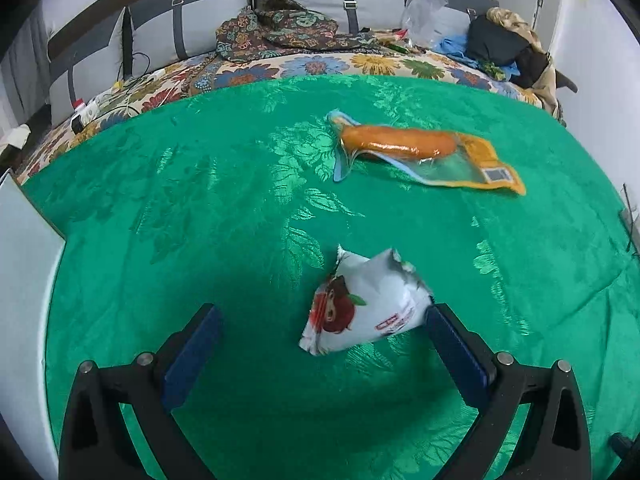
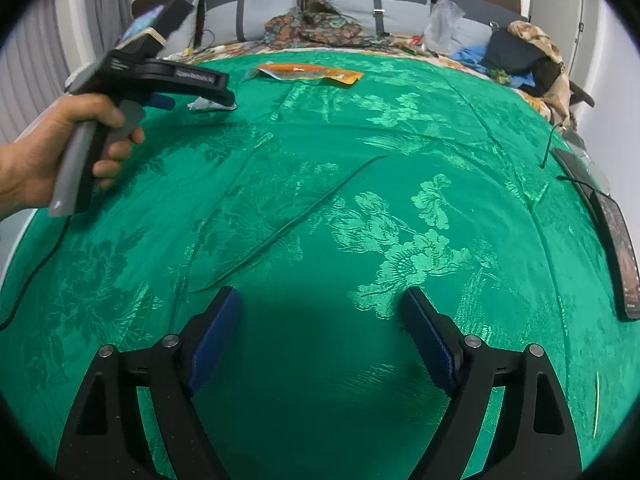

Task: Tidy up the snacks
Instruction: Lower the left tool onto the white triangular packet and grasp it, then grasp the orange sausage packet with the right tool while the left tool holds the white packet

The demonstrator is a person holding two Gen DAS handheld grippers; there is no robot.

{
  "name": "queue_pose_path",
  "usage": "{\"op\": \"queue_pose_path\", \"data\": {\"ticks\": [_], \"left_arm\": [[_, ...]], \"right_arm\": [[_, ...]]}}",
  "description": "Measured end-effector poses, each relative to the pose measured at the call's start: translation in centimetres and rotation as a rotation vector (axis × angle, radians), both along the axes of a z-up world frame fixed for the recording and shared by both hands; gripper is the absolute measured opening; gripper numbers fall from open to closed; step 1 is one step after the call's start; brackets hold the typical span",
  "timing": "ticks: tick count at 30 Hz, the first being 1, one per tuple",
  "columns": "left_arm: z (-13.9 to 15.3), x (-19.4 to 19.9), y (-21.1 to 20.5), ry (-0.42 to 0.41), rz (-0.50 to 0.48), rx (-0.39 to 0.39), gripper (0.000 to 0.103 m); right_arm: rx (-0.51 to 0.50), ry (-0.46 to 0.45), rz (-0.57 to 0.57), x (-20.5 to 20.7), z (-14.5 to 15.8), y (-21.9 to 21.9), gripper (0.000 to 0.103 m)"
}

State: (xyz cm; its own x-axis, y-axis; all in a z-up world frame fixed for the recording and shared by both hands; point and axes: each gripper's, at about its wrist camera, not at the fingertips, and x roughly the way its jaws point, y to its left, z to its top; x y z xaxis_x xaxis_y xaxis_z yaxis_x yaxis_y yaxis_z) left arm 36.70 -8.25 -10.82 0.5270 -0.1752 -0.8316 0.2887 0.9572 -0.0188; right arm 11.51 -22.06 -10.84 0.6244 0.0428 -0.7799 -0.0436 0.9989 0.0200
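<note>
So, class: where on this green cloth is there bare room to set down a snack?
Free: the wide stretch ahead of the right tongs, bordered by the phone. Crowded: around the white packet and orange packet near the left tongs.

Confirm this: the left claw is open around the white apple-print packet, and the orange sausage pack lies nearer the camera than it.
Wrong: in the left wrist view the orange sausage pack lies beyond the white apple-print packet, toward the headboard. The left claw is open around the packet.

Open green cloth (white packet against left tool's finger)
</note>
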Motion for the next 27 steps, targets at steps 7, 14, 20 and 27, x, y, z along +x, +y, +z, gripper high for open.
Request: {"op": "queue_pose_path", "data": {"ticks": [7, 14, 20, 27], "left_arm": [[0.4, 0.2, -1.9, -0.059, -0.117, -0.007, 0.053], [1.7, -3.1, -0.7, -0.072, -0.105, 0.01, 0.04], [2.4, -7.5, 3.7, -0.029, -0.074, -0.008, 0.04], [0.4, -8.8, 5.1, -0.021, -0.023, 0.013, 0.079]], "right_arm": [[0.0, 0.0, -0.001, 0.0, 0.0, 0.0, 0.087], [0.0, 0.001, -0.001, -0.1, 0.0, 0.0, 0.087], [-0.001, 0.001, -0.001, 0.0, 0.0, 0.0, 0.087], [0.009, 0.003, 0.01, -0.1, 0.2, -0.2, 0.087]]}}
